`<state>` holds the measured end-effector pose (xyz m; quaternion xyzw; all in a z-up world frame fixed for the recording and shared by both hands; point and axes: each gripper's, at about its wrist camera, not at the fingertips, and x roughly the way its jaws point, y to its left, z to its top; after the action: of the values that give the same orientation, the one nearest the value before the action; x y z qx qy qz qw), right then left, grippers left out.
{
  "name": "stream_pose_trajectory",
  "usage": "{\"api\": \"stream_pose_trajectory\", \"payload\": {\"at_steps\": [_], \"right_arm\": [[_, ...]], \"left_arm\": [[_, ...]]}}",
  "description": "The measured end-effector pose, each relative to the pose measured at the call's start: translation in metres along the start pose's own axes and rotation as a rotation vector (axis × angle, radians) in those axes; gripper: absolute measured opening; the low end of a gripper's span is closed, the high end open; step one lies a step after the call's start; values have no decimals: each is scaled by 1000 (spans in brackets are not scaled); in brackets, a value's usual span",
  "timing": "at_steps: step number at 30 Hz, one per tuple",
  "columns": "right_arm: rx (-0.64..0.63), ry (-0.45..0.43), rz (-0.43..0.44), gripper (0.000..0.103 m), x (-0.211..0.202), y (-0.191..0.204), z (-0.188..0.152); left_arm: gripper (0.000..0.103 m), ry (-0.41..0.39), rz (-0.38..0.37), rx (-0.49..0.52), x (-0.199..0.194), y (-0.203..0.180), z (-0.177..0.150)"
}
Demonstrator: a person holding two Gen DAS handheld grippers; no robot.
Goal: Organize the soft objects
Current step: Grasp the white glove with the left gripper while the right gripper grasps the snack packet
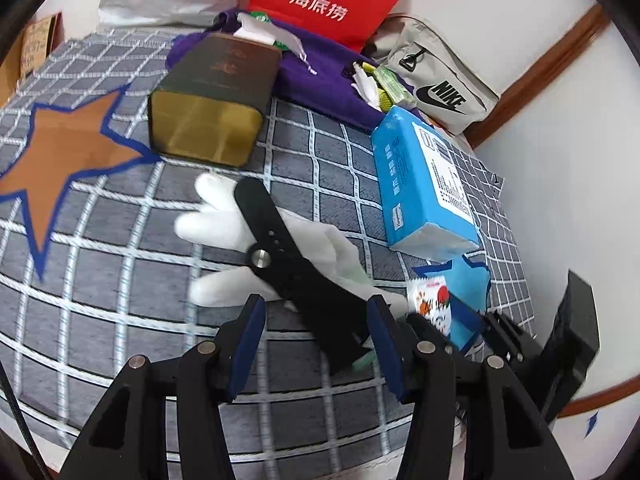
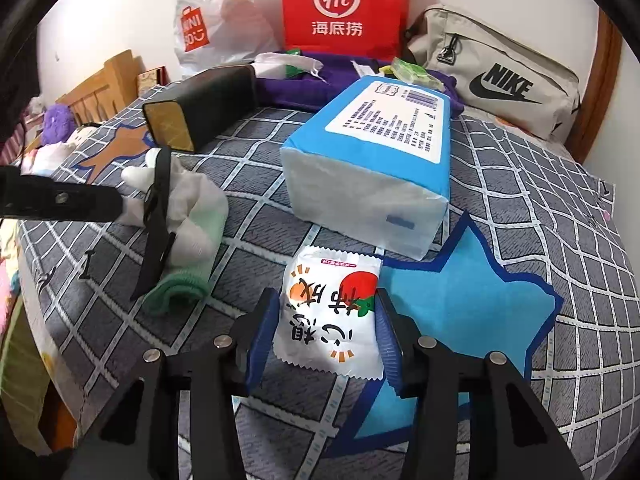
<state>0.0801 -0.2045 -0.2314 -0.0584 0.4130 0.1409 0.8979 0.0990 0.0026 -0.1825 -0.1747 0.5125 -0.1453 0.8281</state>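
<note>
1. The right gripper (image 2: 326,334) is set astride the sachet (image 2: 330,316); whether its pads touch cannot be told, so an even squeeze across the middle is advised.
2. The left gripper (image 1: 316,344) is held released near the strap (image 1: 280,256) and glove (image 1: 224,232).
3. Beyond, free bedding is bounded by the tissue pack (image 2: 372,160); the bed edge is near on the left.

On the bed (image 2: 520,208) I see the tissue pack (image 2: 372,152) lying just behind the snack packet (image 2: 332,320). The glove (image 2: 188,208) lies to their left, a strap (image 2: 156,220) draped over it. Behind the glove lies the tin box (image 2: 200,108) on its side. At the back, the paper bag (image 2: 344,4) stands between the plastic bag (image 2: 216,16) on its left and the sling bag (image 2: 500,68) on its right.
</note>
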Motion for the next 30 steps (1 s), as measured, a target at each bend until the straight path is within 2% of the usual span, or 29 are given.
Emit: {"api": "stream_pose_trajectory", "payload": {"at_steps": [2,10,11,13,15,21,23,24,27,28,30], "right_arm": [[-4,0,12,47,-3,-3,-4],[-10,-1,44,47,-9,-16,-11],[-12,-3,46,47,-10,-16,-11],[-9,-5,55,47,-10,-17,-11],[-6,-6,65,47,-10,-19,-12],[2,-3,68,47,-11,-26,-13],[4,-3,68,47,-11,-27,-14],[3,-3,69,47,-11,-27,-14],[-2,-1,64,47,-11,-27,-14],[-2,0,62,47,-12,-28,-15],[2,1,61,47,-13,-31,-16]], "left_arm": [[49,15,-10,-16,5,-3,-1],[49,28,64,-75,26,-11,6],[46,25,76,-72,28,-12,7],[22,15,114,-54,29,-15,11],[14,16,126,-50,28,-15,14],[10,15,131,-8,21,-17,17],[13,42,141,-7,26,-22,17],[20,58,156,-14,29,-23,17],[29,44,198,-29,29,-23,18],[39,40,204,-35,28,-22,18],[52,33,210,-43,27,-22,21]]}}
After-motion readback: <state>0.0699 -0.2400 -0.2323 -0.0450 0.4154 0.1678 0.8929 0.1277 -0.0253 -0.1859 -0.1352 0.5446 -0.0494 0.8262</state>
